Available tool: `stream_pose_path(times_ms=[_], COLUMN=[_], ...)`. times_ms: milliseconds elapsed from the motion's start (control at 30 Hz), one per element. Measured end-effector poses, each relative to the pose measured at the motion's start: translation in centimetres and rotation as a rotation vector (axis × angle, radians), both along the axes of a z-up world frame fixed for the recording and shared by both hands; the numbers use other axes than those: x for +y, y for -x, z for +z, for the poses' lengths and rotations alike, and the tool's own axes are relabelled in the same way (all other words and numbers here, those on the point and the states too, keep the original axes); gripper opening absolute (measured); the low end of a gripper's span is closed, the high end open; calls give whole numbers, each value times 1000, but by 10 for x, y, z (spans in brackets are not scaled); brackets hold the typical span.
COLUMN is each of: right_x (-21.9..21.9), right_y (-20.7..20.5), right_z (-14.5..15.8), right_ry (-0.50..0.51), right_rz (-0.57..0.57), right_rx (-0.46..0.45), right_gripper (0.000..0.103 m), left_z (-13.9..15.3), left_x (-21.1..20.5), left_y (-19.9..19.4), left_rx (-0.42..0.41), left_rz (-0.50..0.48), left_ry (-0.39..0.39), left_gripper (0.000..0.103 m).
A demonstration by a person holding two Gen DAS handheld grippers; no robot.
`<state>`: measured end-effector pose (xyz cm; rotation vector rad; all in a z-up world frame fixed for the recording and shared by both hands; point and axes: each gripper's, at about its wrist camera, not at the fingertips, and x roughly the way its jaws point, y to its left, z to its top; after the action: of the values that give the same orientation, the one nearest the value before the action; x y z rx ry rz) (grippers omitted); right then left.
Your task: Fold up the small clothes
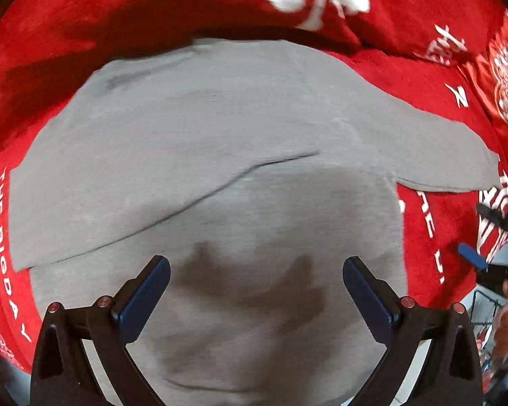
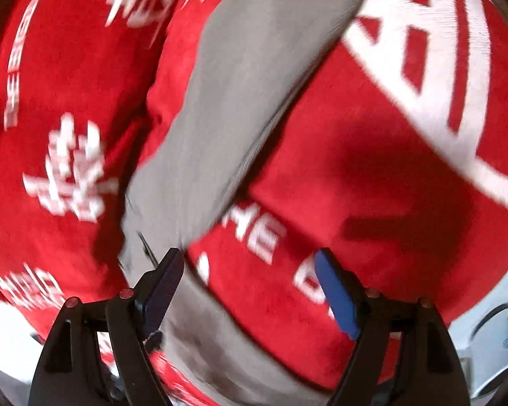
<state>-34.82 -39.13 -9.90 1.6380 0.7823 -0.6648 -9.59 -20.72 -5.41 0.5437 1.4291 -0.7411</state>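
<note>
The left gripper (image 1: 256, 282) points straight down with its jaws spread wide and nothing between the blue pads (image 1: 145, 299); its shadow falls on the cloth just below. Under it lies a grey shirt (image 1: 220, 128), spread flat over a red blanket (image 1: 67, 27) printed with white letters and patterns. A fold edge runs slantwise across the shirt's middle, where one layer lies over another, and a sleeve (image 1: 450, 159) reaches out to the right onto the red. At the far right edge of this view the other tool's blue pad shows, small, above the blanket's border, with some clutter beyond that is too blurred to name.

The right gripper (image 2: 252, 296) tilts downward, its jaws also standing wide apart and gripping nothing. A strip of the grey shirt (image 2: 254, 77) runs from the top of the right wrist view down past the left pad (image 2: 162, 287), which sits at the cloth's edge; whether it touches the fabric is hard to tell through the blur. The right pad (image 2: 335, 291) hangs over bare red blanket (image 2: 372, 176), where white letters show between the fingers. A pale floor shows at the lower corners.
</note>
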Motion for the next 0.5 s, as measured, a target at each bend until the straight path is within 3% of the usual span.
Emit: stream_pose_path(times_ms=[200,500], right_x=[-42,-98], right_y=[16,48], right_z=[-12,-4], right_ry=[7,75], right_rz=[-149,-343], right_rx=[-122,-182], right_gripper=[82,82], left_z=[-5,-9], left_x=[-33,-41], left_y=[7,10], left_rx=[-2,-2], left_rz=[-8,-3], left_ry=[-15,-35], left_gripper=[102,102])
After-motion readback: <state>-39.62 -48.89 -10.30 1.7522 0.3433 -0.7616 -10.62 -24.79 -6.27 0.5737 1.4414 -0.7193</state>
